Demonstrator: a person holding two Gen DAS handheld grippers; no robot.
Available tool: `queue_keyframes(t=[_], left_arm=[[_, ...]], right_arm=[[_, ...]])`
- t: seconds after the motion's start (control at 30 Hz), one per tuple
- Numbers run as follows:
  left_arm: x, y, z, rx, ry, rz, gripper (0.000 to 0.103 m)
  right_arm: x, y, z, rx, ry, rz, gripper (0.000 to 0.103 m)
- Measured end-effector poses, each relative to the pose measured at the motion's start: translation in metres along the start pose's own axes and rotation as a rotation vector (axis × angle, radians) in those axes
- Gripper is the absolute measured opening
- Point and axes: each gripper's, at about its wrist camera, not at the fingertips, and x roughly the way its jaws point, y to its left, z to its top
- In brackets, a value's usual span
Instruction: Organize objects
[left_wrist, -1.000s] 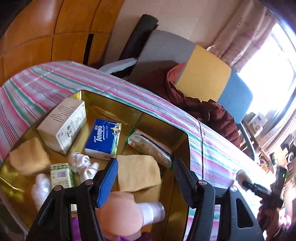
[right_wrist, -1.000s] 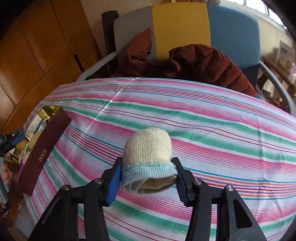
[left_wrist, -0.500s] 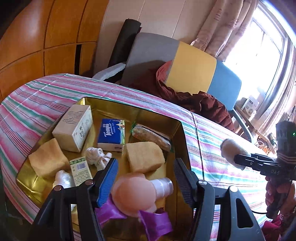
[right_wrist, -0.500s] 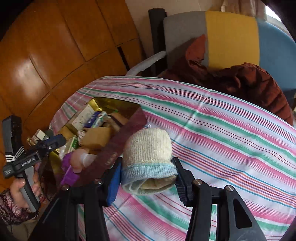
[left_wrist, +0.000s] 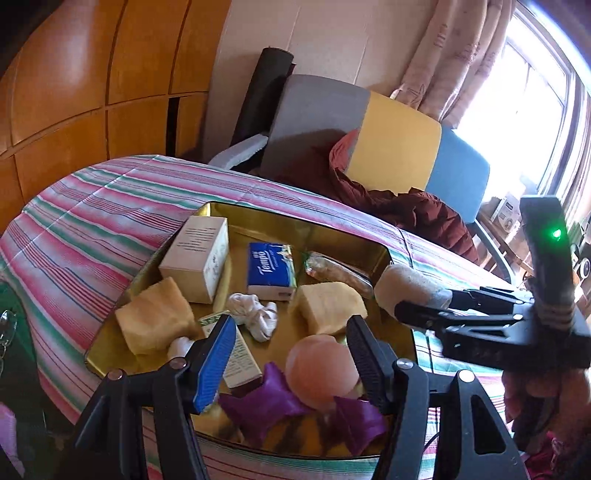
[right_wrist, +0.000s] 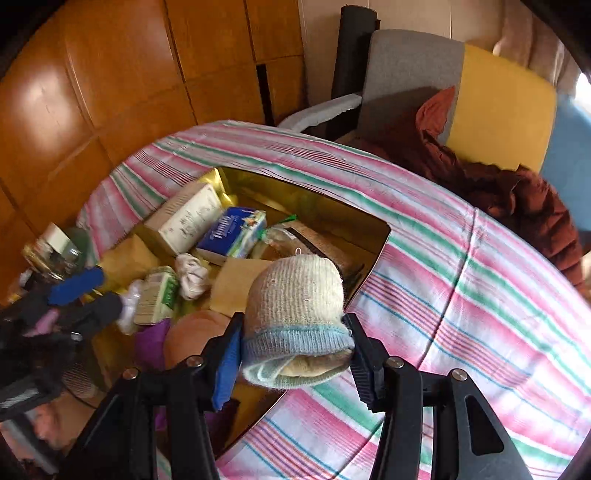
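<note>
Your right gripper (right_wrist: 293, 349), jaws easing apart around the sock (right_wrist: 295, 306), hangs over the tray's (right_wrist: 384, 236) three-o'clock rim for dropping; left gripper (left_wrist: 290, 349) jaws spread, empty.

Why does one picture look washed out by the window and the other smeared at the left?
Left wrist view: the window is blown out white, and the golden tray mirrors the light. Right wrist view: the other gripper at the left edge is motion-blurred, while the knitted hat stays sharp. Both views bend the striped tablecloth.

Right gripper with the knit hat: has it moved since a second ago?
Yes. The right gripper, holding the knit hat, has swung left from bare tablecloth to the gold tray.
</note>
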Motion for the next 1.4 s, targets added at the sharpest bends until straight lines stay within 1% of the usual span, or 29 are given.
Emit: queue_keyframes(t=[0.03,0.07,0.13,0.2,0.3,0.37,0.43,0.53,0.6,0.7,0.77,0.8,0.9,1.0,1.13,1.23,1.4], left_arm=[[0.000,0.003,0.001,-0.010,0.003,0.007,0.063],[0.000,0.005,0.002,-0.018,0.005,0.013,0.063],[-0.001,0.008,0.003,-0.032,0.009,0.024,0.063],[-0.002,0.009,0.003,-0.034,0.011,0.032,0.063],[0.000,0.011,0.002,-0.048,0.025,0.041,0.063],[0.003,0.010,0.001,-0.057,0.042,0.051,0.063],[0.003,0.007,0.000,-0.053,0.049,0.068,0.063],[0.000,0.002,-0.003,-0.033,0.042,0.073,0.063],[-0.004,-0.002,-0.005,-0.002,0.028,0.099,0.063],[-0.012,-0.004,-0.008,0.031,0.010,0.157,0.063],[-0.017,-0.002,-0.008,0.037,0.006,0.192,0.063],[-0.019,-0.001,-0.009,0.037,0.007,0.205,0.063],[-0.026,0.004,-0.008,0.029,0.005,0.232,0.063],[-0.034,0.008,-0.008,0.032,-0.011,0.261,0.063],[-0.041,0.008,-0.007,0.049,-0.026,0.297,0.063],[-0.045,0.008,-0.006,0.053,-0.026,0.332,0.063],[-0.049,0.010,-0.008,0.057,-0.025,0.353,0.063]], right_arm=[[0.004,0.004,0.001,-0.009,0.003,-0.021,0.055],[0.006,0.004,0.002,-0.010,0.004,-0.021,0.055],[0.006,0.005,0.003,0.004,0.000,-0.014,0.058],[0.000,0.004,0.000,0.028,-0.025,-0.003,0.062],[-0.013,0.002,-0.008,0.065,-0.062,0.016,0.064],[-0.021,0.002,-0.015,0.082,-0.081,0.010,0.067],[-0.028,0.002,-0.022,0.094,-0.095,0.002,0.072],[-0.034,0.006,-0.032,0.104,-0.098,-0.022,0.074],[-0.037,0.008,-0.037,0.118,-0.099,-0.032,0.075],[-0.040,0.010,-0.044,0.152,-0.095,-0.037,0.080],[-0.042,0.014,-0.047,0.164,-0.092,-0.049,0.082],[-0.043,0.017,-0.047,0.164,-0.091,-0.055,0.086],[-0.046,0.027,-0.049,0.161,-0.099,-0.075,0.091],[-0.050,0.035,-0.047,0.164,-0.100,-0.092,0.098],[-0.053,0.045,-0.046,0.168,-0.106,-0.100,0.103],[-0.056,0.051,-0.045,0.172,-0.109,-0.127,0.103],[-0.057,0.054,-0.044,0.196,-0.106,-0.168,0.103]])
